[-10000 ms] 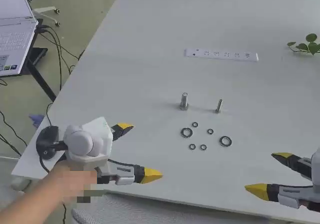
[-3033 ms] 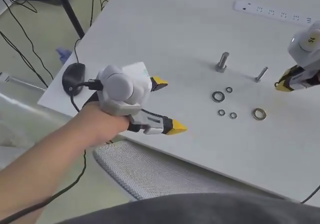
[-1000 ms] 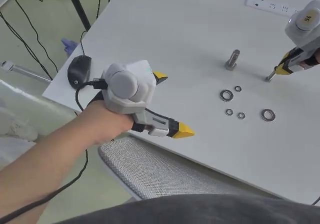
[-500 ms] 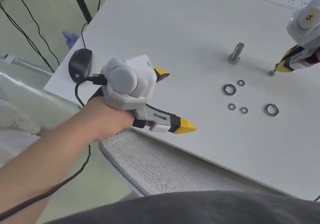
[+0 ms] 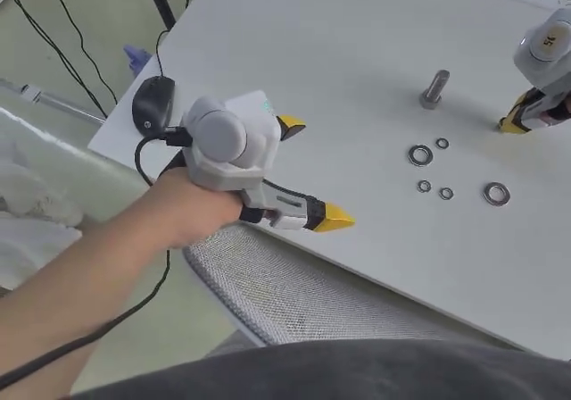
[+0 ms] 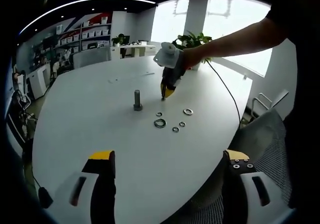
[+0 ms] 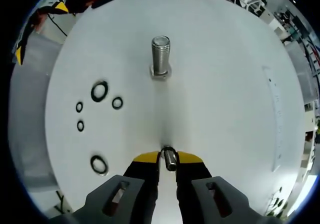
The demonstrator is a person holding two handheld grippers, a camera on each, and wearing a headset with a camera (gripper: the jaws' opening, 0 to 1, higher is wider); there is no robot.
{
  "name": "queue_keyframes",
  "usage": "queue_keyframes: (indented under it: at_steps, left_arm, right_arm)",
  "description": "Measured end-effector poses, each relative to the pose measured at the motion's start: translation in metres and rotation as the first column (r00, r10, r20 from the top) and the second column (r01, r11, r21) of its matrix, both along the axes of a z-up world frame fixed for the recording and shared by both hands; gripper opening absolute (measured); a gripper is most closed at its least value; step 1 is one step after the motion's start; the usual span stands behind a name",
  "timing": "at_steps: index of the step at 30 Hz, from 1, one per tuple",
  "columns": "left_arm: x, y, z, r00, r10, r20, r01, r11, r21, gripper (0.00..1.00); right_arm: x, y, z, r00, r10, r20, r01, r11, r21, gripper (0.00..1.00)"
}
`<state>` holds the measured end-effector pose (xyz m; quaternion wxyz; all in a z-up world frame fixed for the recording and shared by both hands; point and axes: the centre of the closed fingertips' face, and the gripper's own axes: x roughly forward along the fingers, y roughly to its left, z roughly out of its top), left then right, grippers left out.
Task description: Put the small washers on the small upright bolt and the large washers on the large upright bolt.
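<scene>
While our right tool (image 7: 168,157) is down at the small bolt (image 7: 171,161), its yellow tips are nearly shut, with the top of the bolt between them. We cannot tell if a washer is there too, since the tips hide that spot. Ten seconds ago this tool hung at the near edge of the table (image 5: 312,52), so it has come a long way in.

Our left tool (image 5: 312,172) is wide open and holds nothing. It hangs over the near edge of the table, well away from the parts, much as it did before.

Past the small bolt stands the big bolt (image 7: 160,56), upright and bare. Beside the two bolts lie three small washers (image 5: 442,143) and two big washers (image 5: 420,155), all flat on the table.

Ten seconds ago we counted four small washers. Now we count three. We think the missing one has gone to the small bolt, or is going on right now. That would leave three small ones and both big ones for us to do.
</scene>
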<state>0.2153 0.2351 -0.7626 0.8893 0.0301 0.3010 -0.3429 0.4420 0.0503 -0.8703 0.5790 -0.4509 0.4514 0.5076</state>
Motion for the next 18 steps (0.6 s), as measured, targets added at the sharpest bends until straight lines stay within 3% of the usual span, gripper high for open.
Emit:
queue_keyframes:
  at_steps: [18]
  left_arm:
    - [-0.0061, 0.0012, -0.0018, 1.000, -0.011, -0.015, 0.012, 1.000, 0.018, 0.86]
  right_arm:
    - [0.0000, 0.0045, -0.0026, 1.000, 0.004, -0.014, -0.004, 1.000, 0.006, 0.13]
